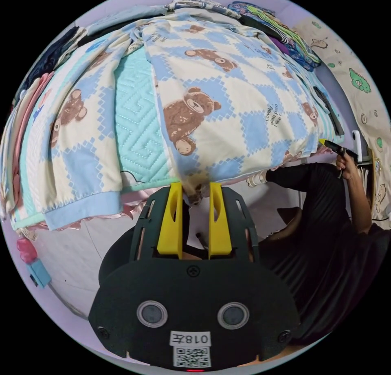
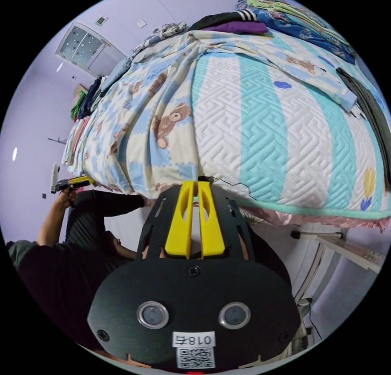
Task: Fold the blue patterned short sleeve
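Bed: I see a quilted bedspread (image 2: 285,138) with teal and white stripes covering the mattress; its edge hangs over a pink frill.

Shirt: the blue patterned short sleeve (image 1: 228,102), cream with blue diamonds and brown bears, lies spread across the bedspread and drapes over the near edge. In my left gripper view its long axis runs from the hem at my jaws away to the far side of the bed, where the collar end seems to lie. One sleeve (image 1: 81,171) with a plain blue cuff falls to the left, leaving a teal strip of bedspread bare between it and the body panel.

Person: a black-clothed arm (image 1: 326,195) reaches up at the right of my left gripper view.

Other clothes: folded piles (image 2: 293,18) sit along the far side of the bed.

Left gripper (image 1: 196,193): my yellow jaws stand a narrow gap apart, with a bunch of the shirt's hem between the tips. I cannot tell whether both jaws press on it.

Right gripper (image 2: 195,185): jaws nearly together, tips at the bed's edge just beside the shirt's hem. I cannot tell whether any cloth is pinched.

Far gripper: in my right gripper view, the left gripper's yellow tip shows at the shirt's other lower corner.
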